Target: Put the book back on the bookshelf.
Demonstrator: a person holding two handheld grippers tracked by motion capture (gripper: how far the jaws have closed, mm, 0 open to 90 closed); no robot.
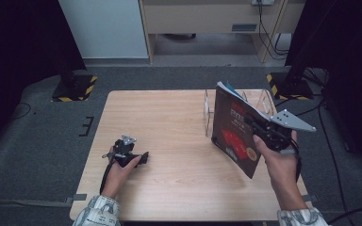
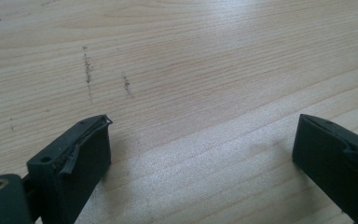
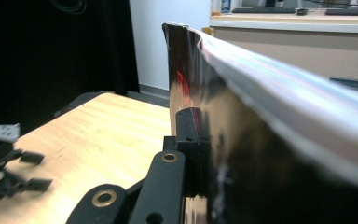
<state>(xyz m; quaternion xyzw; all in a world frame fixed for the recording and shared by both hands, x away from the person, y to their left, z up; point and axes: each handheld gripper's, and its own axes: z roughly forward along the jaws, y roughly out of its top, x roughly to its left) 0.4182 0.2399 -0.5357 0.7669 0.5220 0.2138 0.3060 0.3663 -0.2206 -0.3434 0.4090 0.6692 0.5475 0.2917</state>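
From above, a dark, glossy-covered book with red print point(image 1: 232, 129) is seen lifted clear of the pale wooden table point(image 1: 169, 122), clamped by the right gripper point(image 1: 260, 129) just before a clear acrylic rack point(image 1: 238, 101); insertion is judged outstanding. Along the left gripper point(image 2: 200, 140), jaws are seen apart and empty, resting on the wood. Along the right gripper point(image 3: 200, 149), the cover point(image 3: 261, 154) is seen pinched upright.

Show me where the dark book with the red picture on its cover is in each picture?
High view: the dark glossy book with red cover art is right of centre, held upright above the pale wooden table by the right gripper.
Left gripper view: this camera looks at bare wood between open jaws.
Right gripper view: the book fills the right half, clamped.
Shared landmark: the wooden table; the left gripper also appears at the right gripper view's left edge.
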